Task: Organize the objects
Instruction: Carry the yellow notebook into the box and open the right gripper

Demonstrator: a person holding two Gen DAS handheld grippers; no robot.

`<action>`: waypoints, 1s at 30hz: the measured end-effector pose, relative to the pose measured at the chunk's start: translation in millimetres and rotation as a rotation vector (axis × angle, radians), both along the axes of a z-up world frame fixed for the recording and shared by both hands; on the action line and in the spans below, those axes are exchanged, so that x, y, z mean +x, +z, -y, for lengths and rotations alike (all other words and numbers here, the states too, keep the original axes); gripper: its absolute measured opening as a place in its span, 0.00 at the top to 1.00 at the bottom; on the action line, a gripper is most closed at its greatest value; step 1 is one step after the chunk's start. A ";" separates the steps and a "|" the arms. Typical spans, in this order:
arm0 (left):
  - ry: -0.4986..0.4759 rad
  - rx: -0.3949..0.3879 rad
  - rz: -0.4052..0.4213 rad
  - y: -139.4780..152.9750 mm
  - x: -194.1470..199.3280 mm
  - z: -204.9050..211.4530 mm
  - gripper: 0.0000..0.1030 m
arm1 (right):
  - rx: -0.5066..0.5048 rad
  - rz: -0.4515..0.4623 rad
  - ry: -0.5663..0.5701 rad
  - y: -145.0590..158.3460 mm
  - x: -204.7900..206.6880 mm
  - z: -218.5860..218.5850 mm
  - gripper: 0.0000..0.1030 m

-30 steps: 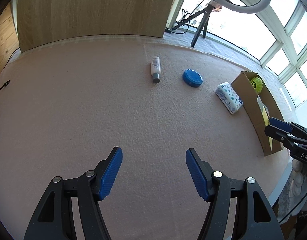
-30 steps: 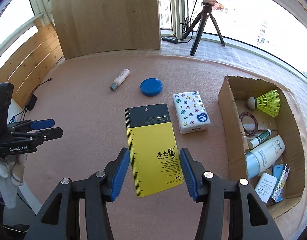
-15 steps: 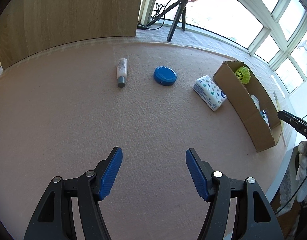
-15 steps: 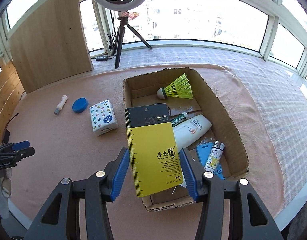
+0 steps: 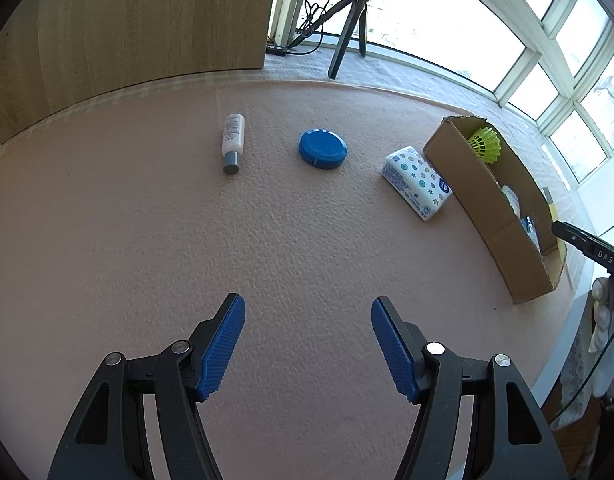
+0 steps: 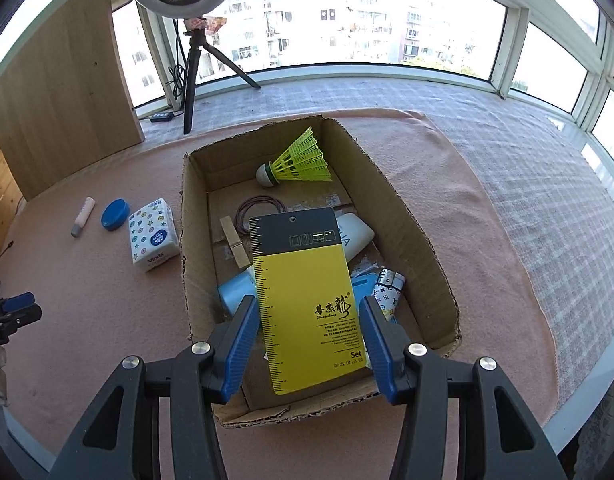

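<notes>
My right gripper [image 6: 309, 332] is shut on a yellow and black ruler card [image 6: 307, 292] and holds it above the cardboard box [image 6: 407, 216]. The box holds a yellow shuttlecock [image 6: 299, 160], a clothespin [image 6: 235, 246], a white tube, a blue item and a patterned lighter. My left gripper [image 5: 307, 344] is open and empty over the pink cloth. Ahead of it lie a small white bottle [image 5: 232, 142], a blue round lid [image 5: 322, 149] and a tissue pack [image 5: 417, 182], next to the box [image 5: 487, 208].
A ring light on a tripod [image 6: 195, 60] stands behind the box. A wooden board [image 5: 127, 32] leans at the back left. The table's edge runs just right of the box in the left wrist view. Windows surround the far side.
My right gripper has carried the ruler card from over the cloth to above the box. My left gripper has swung slightly, with the bottle and lid shifting left in its view.
</notes>
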State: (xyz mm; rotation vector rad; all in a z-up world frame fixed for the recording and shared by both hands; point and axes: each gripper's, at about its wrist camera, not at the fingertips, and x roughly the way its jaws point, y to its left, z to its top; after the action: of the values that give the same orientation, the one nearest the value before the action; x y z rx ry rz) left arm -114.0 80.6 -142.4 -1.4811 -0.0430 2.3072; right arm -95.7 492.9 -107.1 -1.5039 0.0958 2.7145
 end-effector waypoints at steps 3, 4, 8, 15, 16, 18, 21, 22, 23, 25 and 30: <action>-0.001 -0.002 0.000 0.3 -1.1 -0.1 0.33 | 0.006 -0.006 -0.003 0.2 -0.3 -0.2 0.49; -0.001 -0.004 0.000 0.2 -1.4 0.2 0.33 | 0.014 -0.006 -0.007 0.5 -0.5 0.5 0.40; 0.002 -0.008 -0.003 0.3 -3.3 1.6 0.33 | 0.036 -0.038 -0.017 6.1 1.0 3.0 0.31; 0.010 -0.014 -0.008 -0.1 -5.1 7.9 0.33 | 0.018 -0.049 -0.001 11.5 0.4 12.4 0.31; 0.012 -0.015 -0.007 -0.5 -5.0 8.3 0.33 | 0.011 -0.053 0.001 12.6 0.7 14.1 0.31; 0.017 -0.018 -0.005 -1.3 -5.4 10.4 0.33 | -0.004 -0.059 0.005 14.9 1.1 18.2 0.31; 0.027 -0.022 -0.002 -2.0 -6.7 13.3 0.33 | -0.036 -0.073 0.026 19.8 2.0 25.5 0.31; 0.031 -0.024 -0.001 -2.7 -7.1 13.9 0.33 | -0.048 -0.075 0.037 21.2 2.4 29.2 0.31; 0.034 -0.025 0.000 -3.0 -7.5 14.7 0.33 | -0.057 -0.077 0.047 22.3 2.6 33.2 0.31; 0.039 -0.026 0.001 -3.5 -8.1 16.8 0.33 | -0.073 -0.079 0.069 24.0 2.2 42.1 0.31; 0.049 -0.028 -0.004 -2.6 -10.1 22.0 0.33 | -0.108 -0.084 0.123 26.3 0.0 65.1 0.31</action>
State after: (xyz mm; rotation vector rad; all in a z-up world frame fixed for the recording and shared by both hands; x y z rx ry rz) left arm -124.0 58.6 -145.0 -1.5048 -0.0470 2.3589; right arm -95.7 427.9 -80.8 -1.4682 0.1607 2.9144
